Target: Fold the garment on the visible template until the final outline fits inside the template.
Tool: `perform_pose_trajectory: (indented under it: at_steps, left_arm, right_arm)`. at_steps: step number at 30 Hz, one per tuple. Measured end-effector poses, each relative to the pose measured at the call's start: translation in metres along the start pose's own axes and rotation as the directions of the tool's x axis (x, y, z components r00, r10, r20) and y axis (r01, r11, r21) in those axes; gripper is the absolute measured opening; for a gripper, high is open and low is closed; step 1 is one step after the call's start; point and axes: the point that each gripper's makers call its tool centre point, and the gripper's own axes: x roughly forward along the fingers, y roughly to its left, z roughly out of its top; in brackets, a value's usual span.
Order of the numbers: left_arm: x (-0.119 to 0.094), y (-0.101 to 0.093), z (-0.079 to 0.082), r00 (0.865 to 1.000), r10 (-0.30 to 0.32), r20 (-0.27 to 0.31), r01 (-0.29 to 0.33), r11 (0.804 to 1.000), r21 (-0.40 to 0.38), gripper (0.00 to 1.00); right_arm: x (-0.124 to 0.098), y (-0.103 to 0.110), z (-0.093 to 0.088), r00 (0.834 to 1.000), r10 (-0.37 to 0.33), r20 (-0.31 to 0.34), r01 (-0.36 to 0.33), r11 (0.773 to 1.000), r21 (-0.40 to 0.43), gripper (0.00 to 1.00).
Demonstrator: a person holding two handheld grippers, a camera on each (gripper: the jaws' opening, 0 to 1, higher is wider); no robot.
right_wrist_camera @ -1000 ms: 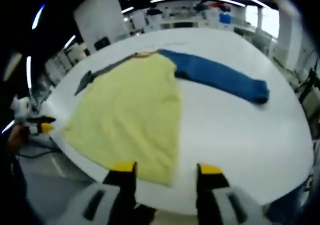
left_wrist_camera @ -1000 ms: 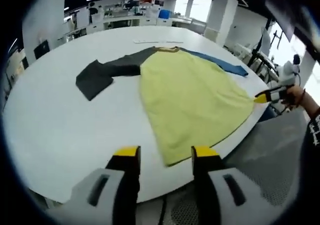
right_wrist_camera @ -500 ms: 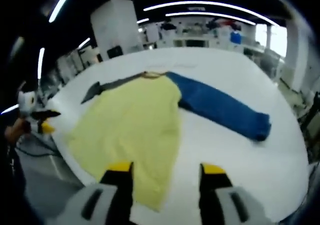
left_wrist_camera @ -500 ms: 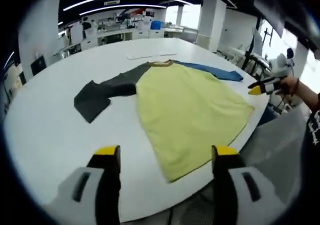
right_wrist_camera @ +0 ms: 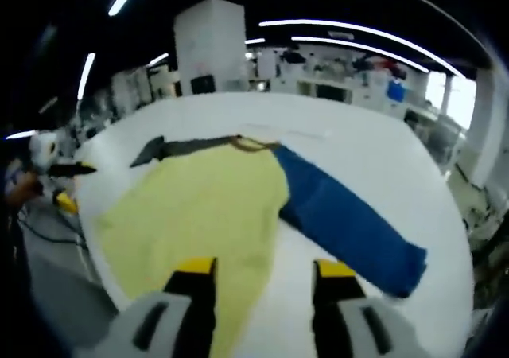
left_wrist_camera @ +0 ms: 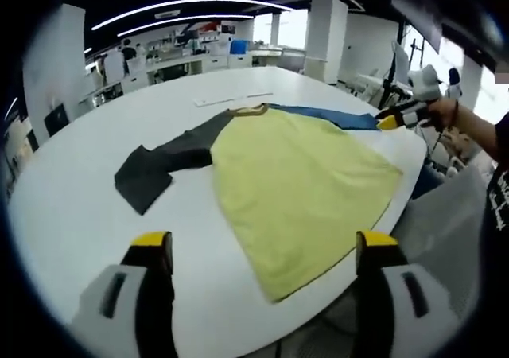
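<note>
A yellow shirt [left_wrist_camera: 298,187] with one dark grey sleeve [left_wrist_camera: 151,167] and one blue sleeve [right_wrist_camera: 350,231] lies spread flat on a large round white counter [left_wrist_camera: 71,215]. Its hem reaches the counter's near edge and its brown collar [left_wrist_camera: 253,110] points toward the far side. In the left gripper view, the left tongs [left_wrist_camera: 266,254] are spread wide and hold nothing, hovering over the shirt's hem corner. The right tongs [left_wrist_camera: 390,119] show at the right of that view, held by a person's hand [left_wrist_camera: 445,115] near the end of the blue sleeve. In the right gripper view, the right tongs [right_wrist_camera: 266,272] are spread and empty above the yellow body and the blue sleeve. A thin white strip [left_wrist_camera: 231,98] lies beyond the collar.
</note>
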Motion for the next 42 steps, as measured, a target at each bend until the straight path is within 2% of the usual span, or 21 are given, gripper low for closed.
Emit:
perform_pose_trajectory:
  at_steps: [6, 14, 20, 24, 31, 39, 42]
  left_arm:
    - [0.004, 0.000, 0.004, 1.000, -0.004, 0.004, 0.004, 1.000, 0.021, 0.99]
    - [0.010, -0.004, 0.014, 0.999, -0.031, 0.030, 0.030, 0.999, 0.021, 0.99]
    - [0.014, -0.005, 0.018, 0.999, -0.037, 0.033, 0.037, 0.999, 0.021, 0.99]
    - [0.016, -0.001, 0.015, 0.999, -0.031, 0.023, 0.031, 0.999, 0.015, 0.99]
    - [0.018, 0.001, 0.014, 0.999, -0.032, 0.020, 0.032, 0.999, 0.008, 0.99]
    - [0.019, 0.002, 0.018, 0.999, -0.014, 0.038, 0.013, 1.000, 0.006, 0.95]
    - [0.020, 0.005, 0.016, 1.000, 0.002, 0.021, -0.002, 1.000, 0.003, 0.95]
  right_arm:
    - [0.014, -0.008, 0.011, 1.000, 0.006, -0.009, -0.007, 0.998, -0.060, 0.37]
    - [0.044, -0.024, 0.020, 0.999, 0.033, -0.009, -0.034, 0.994, -0.101, 0.27]
    - [0.060, -0.029, 0.025, 0.998, 0.056, -0.013, -0.057, 0.988, -0.144, 0.24]
    - [0.070, -0.030, 0.029, 0.997, 0.072, -0.013, -0.073, 0.978, -0.196, 0.20]
    - [0.090, -0.032, 0.027, 0.992, 0.109, -0.067, -0.124, 0.946, -0.298, 0.17]
    - [0.106, -0.035, 0.021, 0.985, 0.135, -0.109, -0.165, 0.927, -0.338, 0.14]
    - [0.112, -0.037, 0.016, 0.982, 0.134, -0.133, -0.174, 0.917, -0.360, 0.12]
